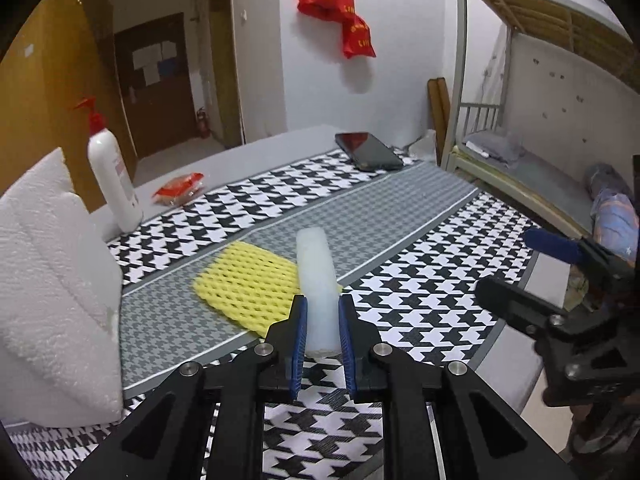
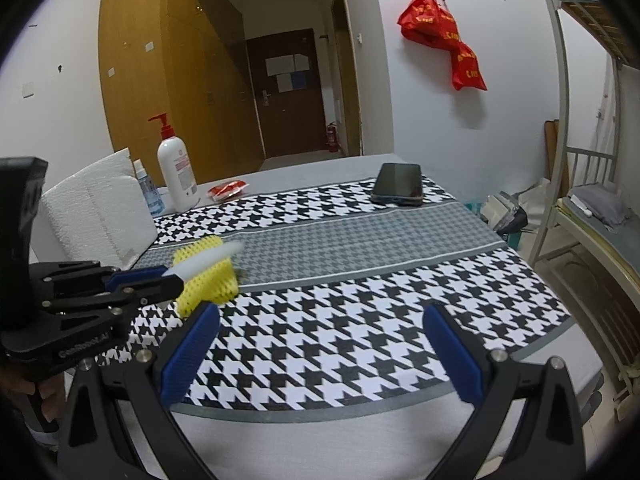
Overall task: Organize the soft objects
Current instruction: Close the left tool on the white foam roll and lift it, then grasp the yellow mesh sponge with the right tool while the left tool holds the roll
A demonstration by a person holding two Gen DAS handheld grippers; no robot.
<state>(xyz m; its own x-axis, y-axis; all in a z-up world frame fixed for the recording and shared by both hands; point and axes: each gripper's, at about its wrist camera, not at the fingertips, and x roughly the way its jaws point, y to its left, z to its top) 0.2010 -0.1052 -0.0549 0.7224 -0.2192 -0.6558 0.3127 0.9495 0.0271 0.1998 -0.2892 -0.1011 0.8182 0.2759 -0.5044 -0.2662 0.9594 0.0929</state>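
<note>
My left gripper is shut on a white foam cylinder and holds it above the houndstooth cloth, pointing forward. The cylinder also shows in the right wrist view, blurred, held by the left gripper. Under and beyond it lies a yellow foam mesh sleeve, flat on the grey band, also seen in the right wrist view. A large white foam block stands at the left. My right gripper is open and empty above the cloth's near part.
A white pump bottle with a red top stands at the back left. A red snack packet and a black phone lie further back. A bunk bed stands to the right. The table edge is near.
</note>
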